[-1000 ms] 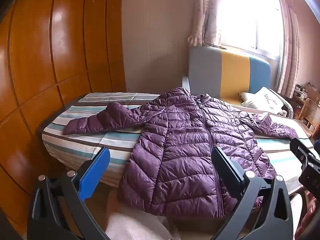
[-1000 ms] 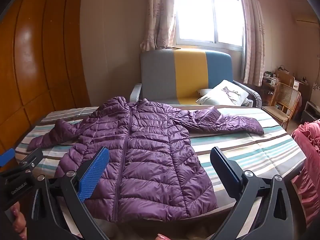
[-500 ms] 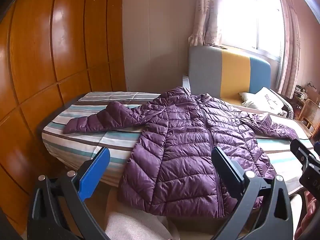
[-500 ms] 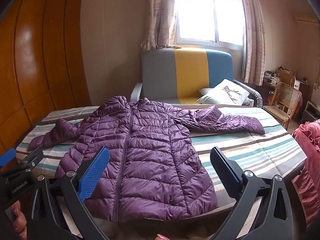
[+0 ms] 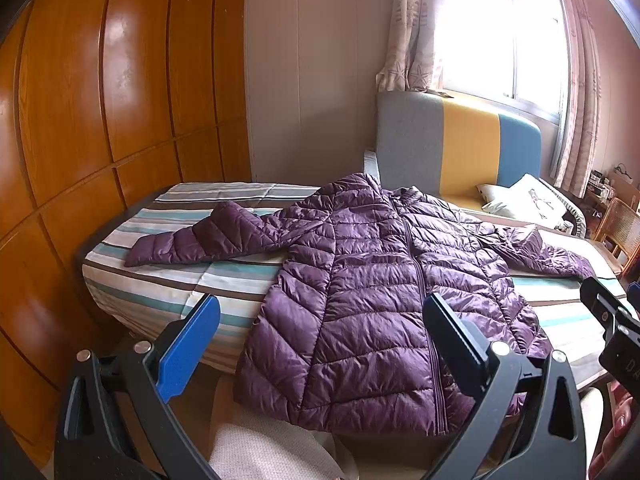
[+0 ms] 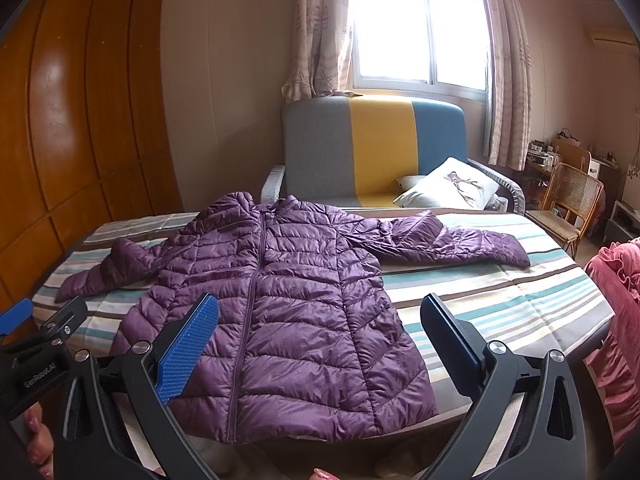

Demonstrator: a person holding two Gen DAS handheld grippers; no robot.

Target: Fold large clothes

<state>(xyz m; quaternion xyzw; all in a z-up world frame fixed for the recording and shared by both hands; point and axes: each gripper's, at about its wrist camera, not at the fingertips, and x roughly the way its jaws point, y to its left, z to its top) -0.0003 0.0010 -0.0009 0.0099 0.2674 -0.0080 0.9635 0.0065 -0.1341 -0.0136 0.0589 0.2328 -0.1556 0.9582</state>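
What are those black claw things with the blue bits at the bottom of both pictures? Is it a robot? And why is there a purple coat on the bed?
It is not a robot. A person holds two grabbing tools, one in each hand, and each tool has a small camera looking out along its two fingers. One picture comes from the left gripper, the other from the right gripper. The blue bits are grippy pads on the fingers. Both tools are open and hold nothing.

In front of them a purple puffer jacket lies flat on a striped bed, zipped up, with both sleeves spread out sideways. The job is to fold it, and that has not started. Behind the bed stands a grey, yellow and blue sofa with a white pillow.
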